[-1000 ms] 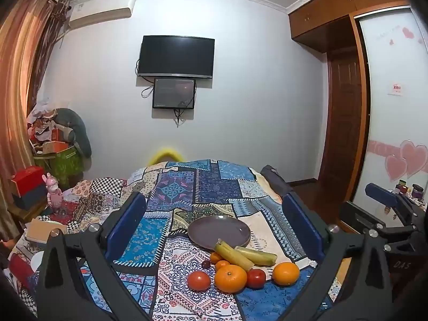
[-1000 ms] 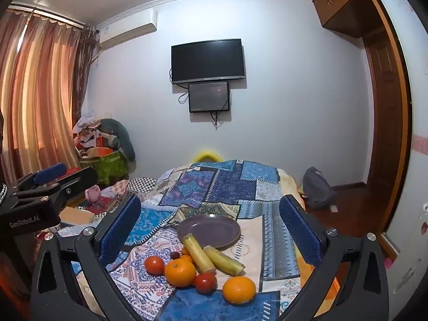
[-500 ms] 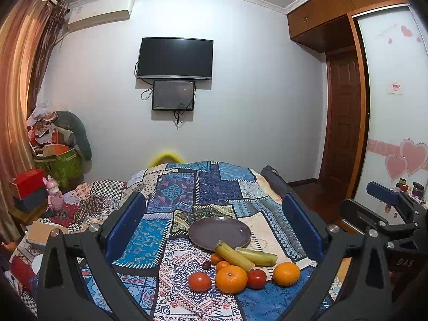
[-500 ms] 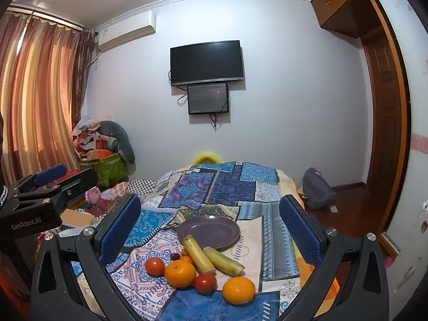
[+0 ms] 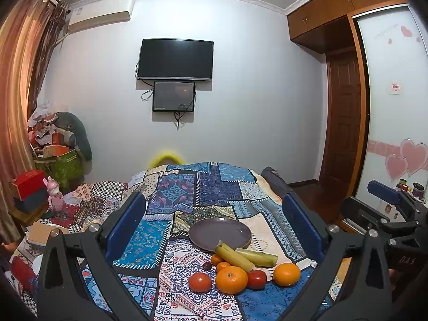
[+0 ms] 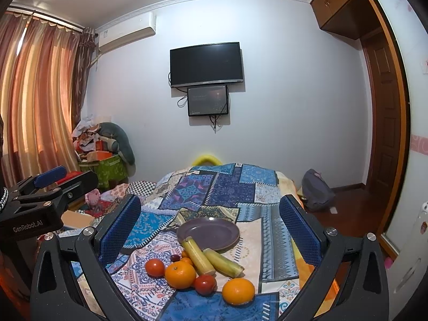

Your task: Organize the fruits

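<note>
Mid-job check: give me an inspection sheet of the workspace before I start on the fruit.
Surface: patchwork quilt on a bed.
Job's things: plate, bare; two bananas, two oranges, tomatoes and smaller fruit heaped on the quilt in front of it.
Clutter: boxes and a pink toy beside the bed.
Grippers: left gripper and right gripper open, holding nothing, above the fruit.
Cables: wires under the wall screens.
Surroundings: curtains, door, wardrobe.

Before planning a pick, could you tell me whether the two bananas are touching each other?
Touching: the right wrist view shows the bananas pressed side by side, no gap.
</note>
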A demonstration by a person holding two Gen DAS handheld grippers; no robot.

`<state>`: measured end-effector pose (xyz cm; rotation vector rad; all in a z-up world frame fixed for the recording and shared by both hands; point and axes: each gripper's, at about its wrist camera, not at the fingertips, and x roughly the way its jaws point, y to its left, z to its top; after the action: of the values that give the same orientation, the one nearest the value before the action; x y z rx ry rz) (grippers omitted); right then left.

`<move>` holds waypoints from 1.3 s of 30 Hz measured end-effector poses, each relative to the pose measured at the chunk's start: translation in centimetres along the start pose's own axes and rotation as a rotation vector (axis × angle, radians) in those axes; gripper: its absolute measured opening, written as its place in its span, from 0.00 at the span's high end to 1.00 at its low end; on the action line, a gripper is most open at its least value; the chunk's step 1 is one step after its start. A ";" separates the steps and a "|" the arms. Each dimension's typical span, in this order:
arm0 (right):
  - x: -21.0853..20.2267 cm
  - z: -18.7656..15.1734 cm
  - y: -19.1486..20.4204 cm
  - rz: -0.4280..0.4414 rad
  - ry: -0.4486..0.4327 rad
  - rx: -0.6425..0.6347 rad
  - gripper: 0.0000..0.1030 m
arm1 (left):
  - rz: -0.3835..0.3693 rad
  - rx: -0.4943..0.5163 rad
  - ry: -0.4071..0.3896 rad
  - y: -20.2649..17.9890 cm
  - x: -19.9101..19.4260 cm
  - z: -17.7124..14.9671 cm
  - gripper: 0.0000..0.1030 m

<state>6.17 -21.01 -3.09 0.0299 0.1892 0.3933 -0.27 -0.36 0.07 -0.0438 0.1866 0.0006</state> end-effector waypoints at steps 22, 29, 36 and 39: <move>0.0 0.1 0.1 0.005 -0.007 0.010 0.00 | 0.003 0.002 -0.002 0.2 -0.2 0.1 0.00; 0.0 0.1 0.1 0.006 -0.008 0.010 0.00 | -0.001 0.008 -0.003 0.0 -0.2 0.0 0.00; 0.0 0.0 0.1 0.005 -0.007 0.009 0.00 | -0.009 0.011 -0.004 -0.2 -0.2 0.0 0.00; 0.0 -0.1 0.0 0.005 -0.002 0.010 0.00 | -0.013 0.011 -0.004 -0.2 -0.1 0.0 0.00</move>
<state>6.21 -21.04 -3.18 0.0404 0.1886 0.3976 -0.42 -0.57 0.09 -0.0337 0.1821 -0.0134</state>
